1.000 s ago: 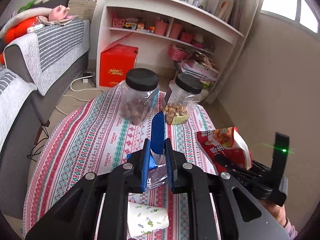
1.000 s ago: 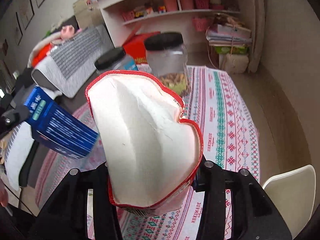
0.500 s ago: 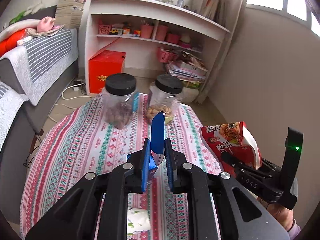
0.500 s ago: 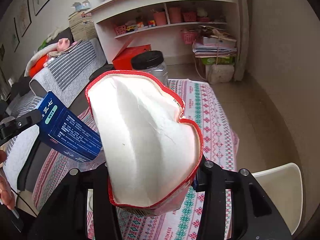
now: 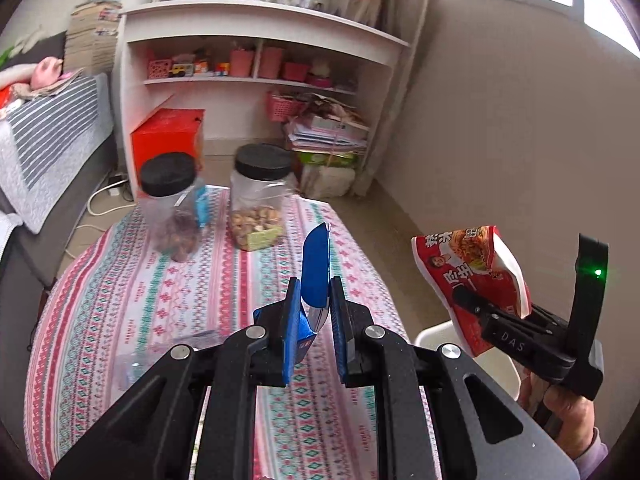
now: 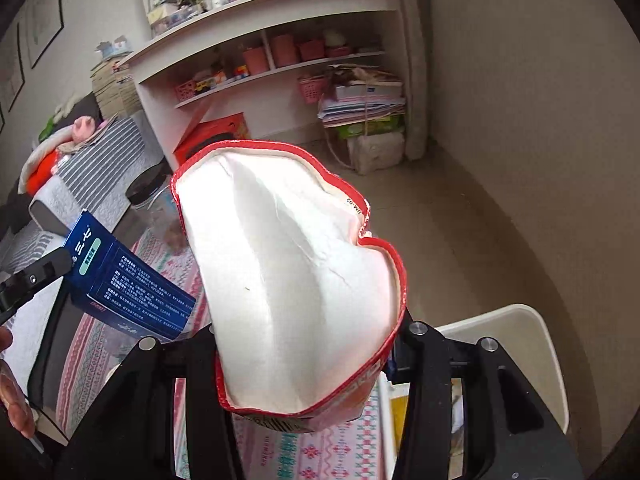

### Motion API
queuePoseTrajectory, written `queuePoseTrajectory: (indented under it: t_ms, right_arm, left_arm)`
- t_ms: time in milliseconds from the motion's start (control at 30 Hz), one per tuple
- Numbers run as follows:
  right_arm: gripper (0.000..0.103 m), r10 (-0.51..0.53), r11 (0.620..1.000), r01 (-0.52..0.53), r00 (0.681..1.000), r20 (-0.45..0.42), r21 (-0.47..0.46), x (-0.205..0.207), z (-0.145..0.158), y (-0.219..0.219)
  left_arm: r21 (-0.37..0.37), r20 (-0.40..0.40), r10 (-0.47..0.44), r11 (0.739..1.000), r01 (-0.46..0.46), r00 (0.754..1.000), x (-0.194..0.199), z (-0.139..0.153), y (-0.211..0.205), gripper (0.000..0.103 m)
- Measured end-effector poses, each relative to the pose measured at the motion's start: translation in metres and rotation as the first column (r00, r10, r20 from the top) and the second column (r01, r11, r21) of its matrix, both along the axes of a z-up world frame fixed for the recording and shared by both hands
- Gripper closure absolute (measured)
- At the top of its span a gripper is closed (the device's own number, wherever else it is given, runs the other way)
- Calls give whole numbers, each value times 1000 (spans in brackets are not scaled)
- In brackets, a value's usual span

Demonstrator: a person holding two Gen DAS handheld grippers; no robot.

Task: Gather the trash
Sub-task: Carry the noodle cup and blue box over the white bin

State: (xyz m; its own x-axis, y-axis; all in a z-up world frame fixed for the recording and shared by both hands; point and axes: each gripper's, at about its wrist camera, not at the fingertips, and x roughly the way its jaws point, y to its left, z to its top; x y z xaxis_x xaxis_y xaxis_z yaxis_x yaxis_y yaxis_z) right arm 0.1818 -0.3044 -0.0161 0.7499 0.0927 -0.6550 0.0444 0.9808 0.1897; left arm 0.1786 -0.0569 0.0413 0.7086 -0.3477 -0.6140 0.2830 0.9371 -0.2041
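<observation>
Between the blue pads of the left gripper stands a flat blue carton, pinched by its lower end and rising edge-on toward twelve o'clock. In the right wrist view the same carton shows its printed face at nine o'clock, tilted over the cloth.

The right gripper is clamped on an opened red snack bag, whose white lining gapes toward the lens and hides most of that view's centre (the fingertips themselves are covered by it). From the left wrist view the bag hangs at three o'clock, held off the table's right edge with open air around it and bare floor and wall behind.

Below the left gripper lies the table under a striped, patterned cloth, its rounded edge curving past four o'clock. At eleven o'clock stand two clear jars with black lids, the left jar and the right jar, near each other and near the far edge; the cloth between them and the carton is bare. A crumpled clear wrapper lies at eight o'clock.

A white bin sits at four o'clock in the right wrist view, just beside the table edge and below the bag. A white shelf unit fills twelve o'clock beyond.
</observation>
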Motion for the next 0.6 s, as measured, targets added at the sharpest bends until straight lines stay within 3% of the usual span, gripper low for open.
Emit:
queuePoseTrajectory:
  t_ms: [300, 600]
  right_arm:
    - [60, -133, 991, 134, 990, -34, 10, -29, -7, -61]
    - [59, -268, 963, 269, 959, -92, 1, -58, -21, -123]
  left_arm:
    - [18, 3, -112, 994, 112, 994, -11, 2, -57, 88]
    - [27, 3, -234, 972, 234, 972, -26, 1, -123, 88]
